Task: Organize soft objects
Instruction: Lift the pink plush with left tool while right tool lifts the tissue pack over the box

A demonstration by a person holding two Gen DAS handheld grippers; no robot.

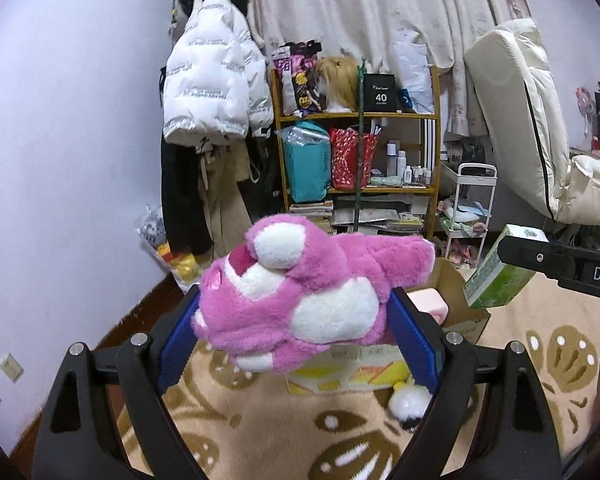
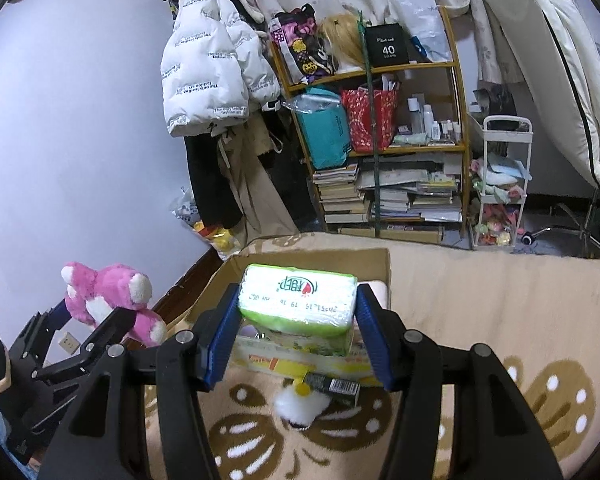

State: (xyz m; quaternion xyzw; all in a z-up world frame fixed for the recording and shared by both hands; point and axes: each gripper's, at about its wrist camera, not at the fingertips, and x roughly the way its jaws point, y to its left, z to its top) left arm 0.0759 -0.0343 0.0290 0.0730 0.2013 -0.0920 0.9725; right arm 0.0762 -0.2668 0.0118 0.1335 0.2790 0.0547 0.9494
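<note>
My left gripper is shut on a pink and white plush bear, lifted above the patterned blanket. The same plush bear shows at the lower left of the right wrist view, between the left gripper's fingers. My right gripper is shut on a green and white pack of tissues, held over an open cardboard box. That tissue pack and the right gripper's black finger appear at the right of the left wrist view. A pink item lies in the cardboard box.
A small white fluffy toy and a dark tube lie on the beige patterned blanket by the box's front. Behind stand a cluttered wooden shelf, hanging coats, a white trolley and an office chair.
</note>
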